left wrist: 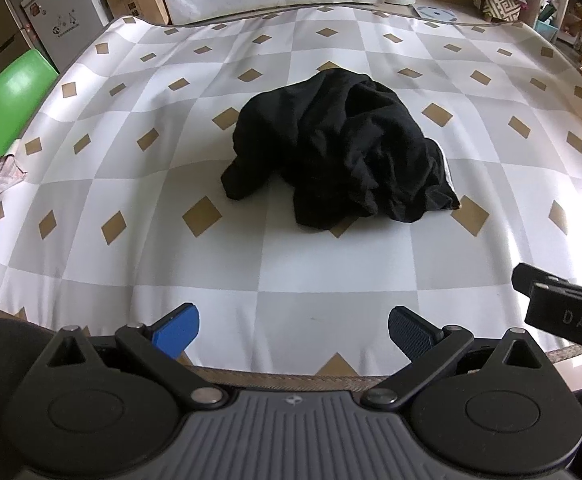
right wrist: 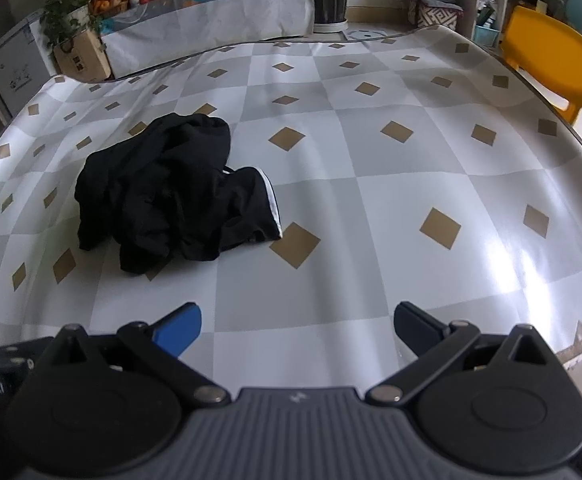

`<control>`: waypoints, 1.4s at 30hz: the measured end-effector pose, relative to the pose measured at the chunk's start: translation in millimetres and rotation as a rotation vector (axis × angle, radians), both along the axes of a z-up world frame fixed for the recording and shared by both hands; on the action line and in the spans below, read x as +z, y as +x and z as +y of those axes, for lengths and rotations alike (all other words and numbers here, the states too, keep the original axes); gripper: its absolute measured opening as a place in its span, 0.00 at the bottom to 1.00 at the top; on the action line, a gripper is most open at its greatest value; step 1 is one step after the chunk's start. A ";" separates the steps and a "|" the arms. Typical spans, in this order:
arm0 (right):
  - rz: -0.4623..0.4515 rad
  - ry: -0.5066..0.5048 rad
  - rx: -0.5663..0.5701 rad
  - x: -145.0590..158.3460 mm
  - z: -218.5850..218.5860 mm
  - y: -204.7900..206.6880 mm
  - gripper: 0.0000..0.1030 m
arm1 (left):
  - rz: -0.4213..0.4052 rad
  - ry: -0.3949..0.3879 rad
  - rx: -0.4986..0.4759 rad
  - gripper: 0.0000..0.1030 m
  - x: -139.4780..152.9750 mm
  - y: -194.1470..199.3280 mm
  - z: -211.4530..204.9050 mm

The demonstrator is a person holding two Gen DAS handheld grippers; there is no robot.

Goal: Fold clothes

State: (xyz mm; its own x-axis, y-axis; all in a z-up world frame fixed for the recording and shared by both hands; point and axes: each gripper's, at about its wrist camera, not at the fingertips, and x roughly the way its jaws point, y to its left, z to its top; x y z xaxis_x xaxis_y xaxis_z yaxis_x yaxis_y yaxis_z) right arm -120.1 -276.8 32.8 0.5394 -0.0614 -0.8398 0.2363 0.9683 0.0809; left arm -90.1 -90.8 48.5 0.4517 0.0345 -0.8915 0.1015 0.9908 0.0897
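Now | black garment (left wrist: 339, 148) crumpled ahead | left tongs (left wrist: 293, 330), right tongs (right wrist: 297, 330) apart; empty

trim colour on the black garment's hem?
White stripe along the hem of the black garment; clearest in the right wrist view.

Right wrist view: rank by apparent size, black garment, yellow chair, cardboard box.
1. Black garment
2. Yellow chair
3. Cardboard box
The garment lies nearer the camera, and the chair is cropped, so true sizes are unsure.
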 end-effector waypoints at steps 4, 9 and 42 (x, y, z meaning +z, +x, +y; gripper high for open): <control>0.010 -0.074 0.082 13.4 -4.5 13.9 0.99 | -0.002 -0.001 -0.002 0.98 3.0 -1.6 -5.6; -0.010 -0.147 0.169 26.8 -19.6 30.4 0.99 | -0.009 -0.009 0.008 0.98 8.3 -0.2 -12.0; 0.021 -0.032 0.095 11.8 -40.0 41.6 0.99 | -0.011 -0.025 0.023 0.98 17.6 8.6 -23.2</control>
State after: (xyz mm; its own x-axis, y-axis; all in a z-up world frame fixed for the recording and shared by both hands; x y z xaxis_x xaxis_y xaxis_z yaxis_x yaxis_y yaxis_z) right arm -78.5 -316.9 44.6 0.5267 -0.0373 -0.8492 0.1442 0.9885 0.0460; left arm -81.4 -114.0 66.0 0.4606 0.0224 -0.8873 0.0780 0.9948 0.0657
